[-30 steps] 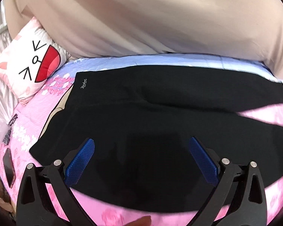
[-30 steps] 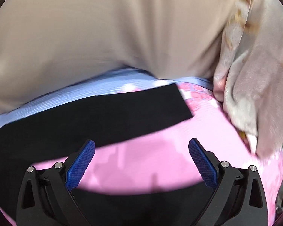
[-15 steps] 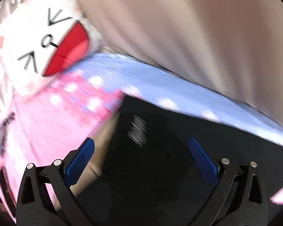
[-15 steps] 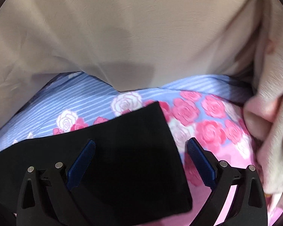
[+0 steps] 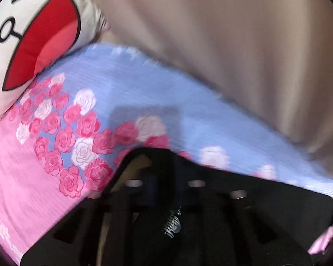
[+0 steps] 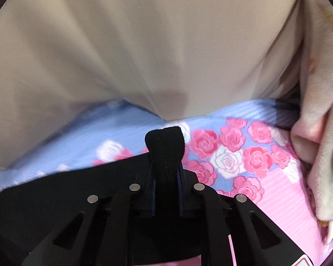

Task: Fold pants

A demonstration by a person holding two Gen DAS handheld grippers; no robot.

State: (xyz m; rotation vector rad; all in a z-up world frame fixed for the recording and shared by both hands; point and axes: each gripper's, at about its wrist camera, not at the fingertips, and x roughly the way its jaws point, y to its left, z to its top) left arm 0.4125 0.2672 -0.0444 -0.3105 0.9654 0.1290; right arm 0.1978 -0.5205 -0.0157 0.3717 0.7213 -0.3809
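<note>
Rose-printed bedsheet [image 6: 228, 161] carries black pants [image 6: 55, 188]; right tool [image 6: 166, 177] and left tool [image 5: 162, 190] each pinch the pants' edge.

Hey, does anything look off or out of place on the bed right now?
Nothing stands out. The black pants lie on the floral bedsheet, with a bunched fold pinched in the right gripper and the left gripper shut on the waistband end. That view is blurred.

Rose-print bedsheet [image 5: 55, 166] pink and blue — cartoon-face pillow [image 5: 33, 33] at its far corner, beige curtain [image 6: 144, 44] behind.
</note>
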